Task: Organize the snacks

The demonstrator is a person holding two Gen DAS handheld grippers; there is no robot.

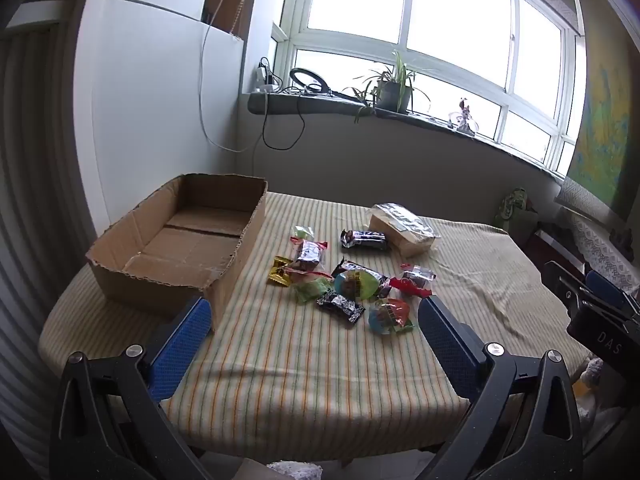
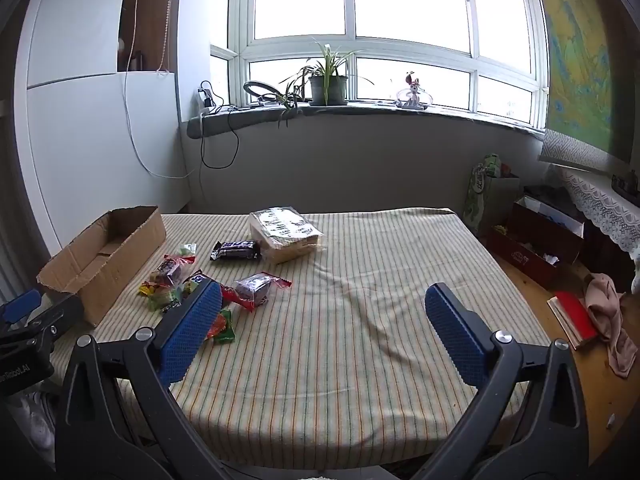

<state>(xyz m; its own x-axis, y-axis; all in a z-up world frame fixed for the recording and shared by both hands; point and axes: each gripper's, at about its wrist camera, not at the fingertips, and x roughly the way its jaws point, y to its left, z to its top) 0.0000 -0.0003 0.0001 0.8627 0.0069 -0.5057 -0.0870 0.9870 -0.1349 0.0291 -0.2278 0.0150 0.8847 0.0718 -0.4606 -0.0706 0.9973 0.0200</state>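
Covering most of both views, the striped tablecloth (image 2: 360, 320) lies under everything. At centre left of the left wrist view sits the open cardboard box (image 1: 176, 248), with the snack pile (image 1: 344, 284) just right of it at centre and a clear-wrapped packet (image 1: 402, 228) above. Lower frame: left gripper (image 1: 314, 328) spread wide, holding nothing; right gripper (image 2: 324, 320) likewise wide apart.

Each hand-held gripper, left (image 1: 314, 332) and right (image 2: 322, 322), has glossy black plastic arms with triangular cut-outs, silver round screws at the joints, and two blue fingers (image 1: 182, 350) with finely dimpled pads (image 2: 454, 334). White lettering marks the black bodies.
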